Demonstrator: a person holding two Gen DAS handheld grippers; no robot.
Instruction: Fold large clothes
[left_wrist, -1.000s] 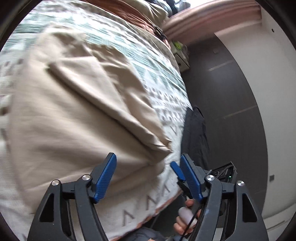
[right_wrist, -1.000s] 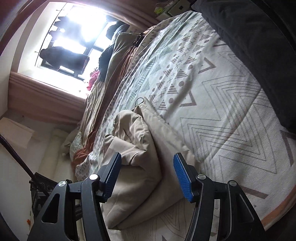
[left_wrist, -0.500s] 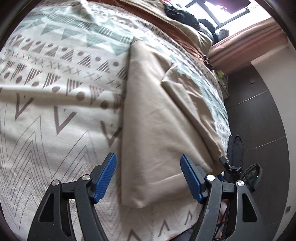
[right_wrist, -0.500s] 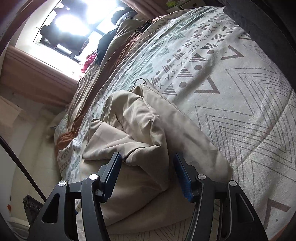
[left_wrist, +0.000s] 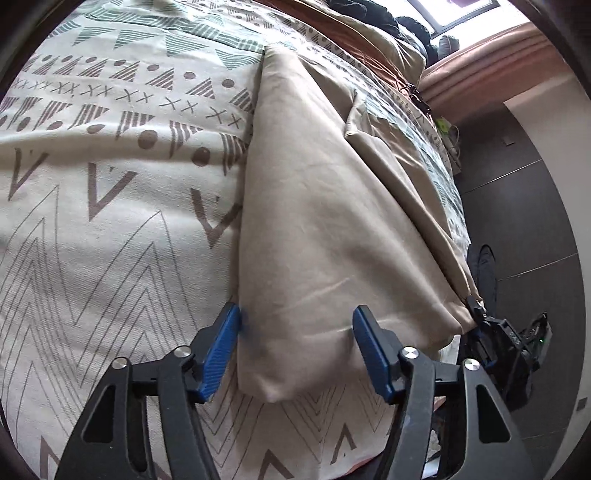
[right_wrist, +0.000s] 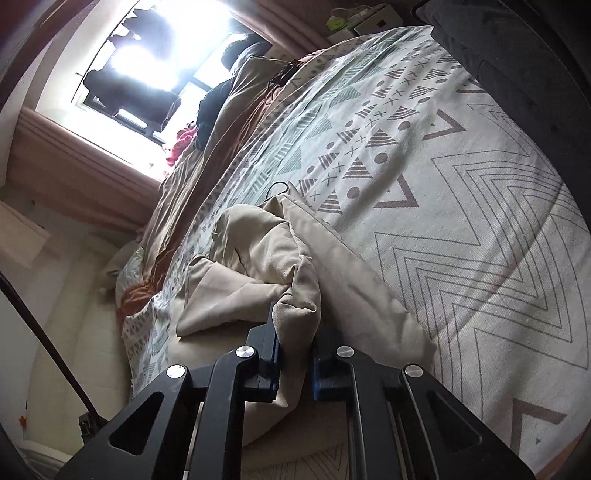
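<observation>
beige garment lying on the patterned bedspread near the foot edge of the bed, partly folded into a long strip with a looser flap on top. right gripper now clamped on a bunched fold of the same cloth, jaws nearly together with fabric pinched between the blue pads; half a second ago those jaws stood wide apart around the bunch, so closure noted as the change. left gripper now straddling the near corner of the strip, jaws wide apart, holding nothing, left pad just beside the cloth's long edge and the right pad over the fabric; a second ago pointed off toward the bed's side and the floor, since swung round and brought closer to this corner. judged as follows: one grasp secured, second grasp lined up but not yet made. next step likely closing on the near corner, then lifting both ends to carry the next fold over. risk: right grip holds a thick wad rather than a clean edge, likely to drag extra layers and spoil the fold. dark clothes piled near the window, well apart from the work.
</observation>
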